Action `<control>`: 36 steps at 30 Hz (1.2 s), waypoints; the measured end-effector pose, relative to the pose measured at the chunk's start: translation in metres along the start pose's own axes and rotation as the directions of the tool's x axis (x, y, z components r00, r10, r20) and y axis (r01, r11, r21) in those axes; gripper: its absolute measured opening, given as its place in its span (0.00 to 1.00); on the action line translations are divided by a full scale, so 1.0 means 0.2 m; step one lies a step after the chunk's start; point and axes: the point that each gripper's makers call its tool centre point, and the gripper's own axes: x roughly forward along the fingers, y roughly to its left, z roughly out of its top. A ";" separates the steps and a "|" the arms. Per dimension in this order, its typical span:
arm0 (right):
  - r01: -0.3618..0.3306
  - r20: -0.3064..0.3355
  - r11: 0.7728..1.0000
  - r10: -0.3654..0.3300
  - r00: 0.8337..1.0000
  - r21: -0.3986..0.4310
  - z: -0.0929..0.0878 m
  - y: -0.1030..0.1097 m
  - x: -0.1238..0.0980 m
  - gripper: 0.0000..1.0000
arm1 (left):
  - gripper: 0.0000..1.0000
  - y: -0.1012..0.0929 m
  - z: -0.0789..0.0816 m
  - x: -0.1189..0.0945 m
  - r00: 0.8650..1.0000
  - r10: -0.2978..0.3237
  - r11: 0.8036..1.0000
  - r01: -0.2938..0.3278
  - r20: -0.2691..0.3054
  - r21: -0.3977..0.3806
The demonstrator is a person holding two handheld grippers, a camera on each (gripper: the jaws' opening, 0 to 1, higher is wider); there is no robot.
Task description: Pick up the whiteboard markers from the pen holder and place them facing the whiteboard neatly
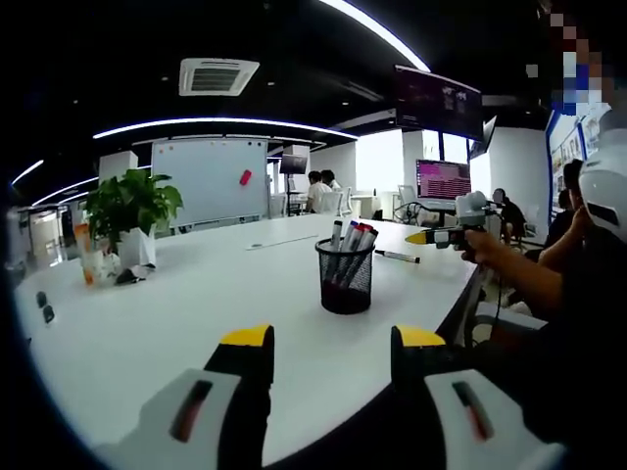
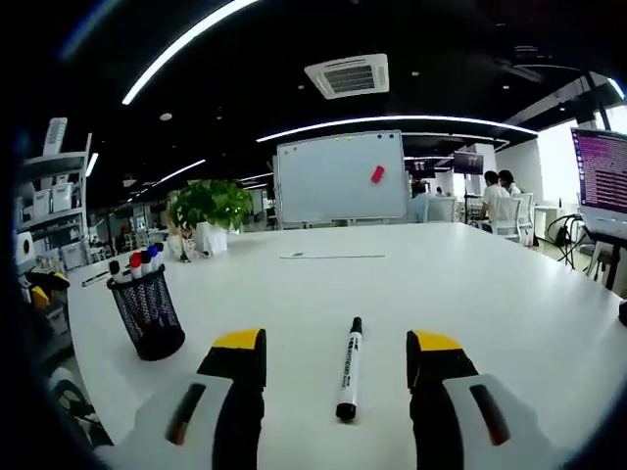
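Observation:
A black mesh pen holder (image 1: 345, 281) stands on the white table (image 1: 176, 323), with several whiteboard markers (image 1: 353, 235) upright in it. My left gripper (image 1: 333, 341) is open, short of the holder, with nothing between its fingers. One black-capped marker (image 2: 349, 377) lies flat on the table, its length pointing toward the whiteboard (image 2: 341, 178). My right gripper (image 2: 338, 345) is open with its jaws either side of that marker and apart from it. In the left gripper view the same marker (image 1: 397, 256) lies right of the holder, below the right gripper (image 1: 436, 236) held in a person's hand. The holder (image 2: 147, 315) stands at the left.
A potted plant (image 1: 132, 206) and small items stand at the table's far left. A thin long strip (image 2: 331, 257) lies near the whiteboard end. People sit at desks with screens (image 1: 443, 179) behind. The table edge (image 1: 460, 294) runs along the right, beside the person's arm.

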 end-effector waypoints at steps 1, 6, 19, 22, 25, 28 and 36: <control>-0.001 0.003 1.000 0.001 1.000 -0.002 0.01 0.00 0.00 0.61 | 0.49 0.00 0.00 0.00 1.000 -0.001 1.000 0.001 0.001 -0.003; -0.027 0.022 0.999 0.028 0.999 -0.030 0.08 0.03 -0.02 0.65 | 0.49 -0.01 0.00 0.00 1.000 -0.004 1.000 0.004 0.002 0.001; -0.113 0.070 0.989 0.120 0.990 -0.095 0.21 0.18 -0.07 0.64 | 0.49 0.00 0.00 -0.02 1.000 0.002 1.000 -0.002 0.005 0.006; -0.129 0.070 0.986 0.136 0.988 -0.106 0.22 0.21 -0.09 0.61 | 0.49 0.00 0.00 -0.02 1.000 0.003 1.000 -0.003 0.004 0.006; -0.145 0.079 0.983 0.154 0.985 -0.109 0.24 0.24 -0.11 0.60 | 0.49 0.01 0.00 -0.02 1.000 0.005 1.000 -0.005 0.004 0.005; -0.164 0.101 0.981 0.174 0.980 -0.103 0.28 0.27 -0.13 0.57 | 0.49 0.01 -0.01 -0.02 1.000 0.007 1.000 -0.007 0.000 0.002; -0.208 0.105 0.971 0.221 0.970 -0.118 0.32 0.34 -0.15 0.53 | 0.49 0.01 -0.01 -0.02 1.000 0.007 1.000 -0.007 0.001 0.001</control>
